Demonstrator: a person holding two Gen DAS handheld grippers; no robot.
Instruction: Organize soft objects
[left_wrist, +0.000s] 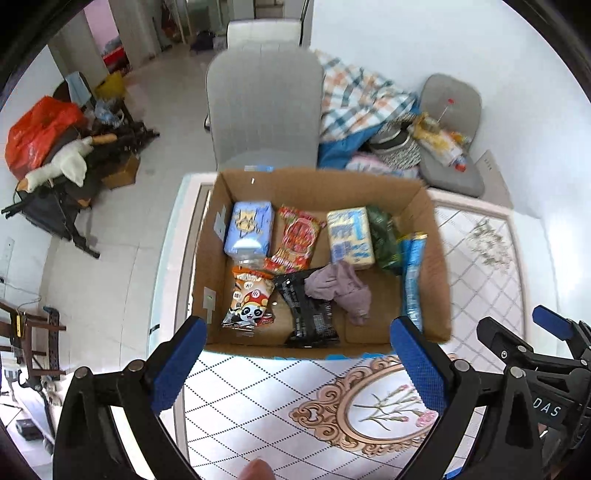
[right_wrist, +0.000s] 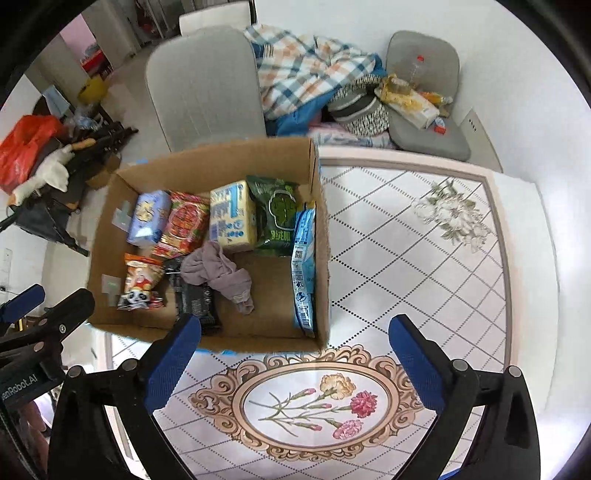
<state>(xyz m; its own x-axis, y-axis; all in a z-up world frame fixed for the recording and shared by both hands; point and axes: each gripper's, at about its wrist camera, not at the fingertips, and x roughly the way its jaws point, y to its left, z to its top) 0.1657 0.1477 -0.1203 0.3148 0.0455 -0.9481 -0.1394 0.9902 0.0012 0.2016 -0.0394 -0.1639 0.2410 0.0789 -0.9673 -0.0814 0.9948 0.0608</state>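
- Blue-padded fingers of the left hand-held gripper (left_wrist: 295, 363) are seen spread wide, with nothing between them.
- Equally wide apart and empty are the jaws of the right hand-held gripper (right_wrist: 295, 360), held above the flower-patterned tiled counter (right_wrist: 406, 258).
- An open brown cardboard box (right_wrist: 323, 258) is set on the counter.
- A crumpled mauve cloth (left_wrist: 341, 290) is found on the box floor, between a black snack packet (left_wrist: 310, 314) and a blue upright pouch (left_wrist: 412, 284), touched by neither hand-held gripper.
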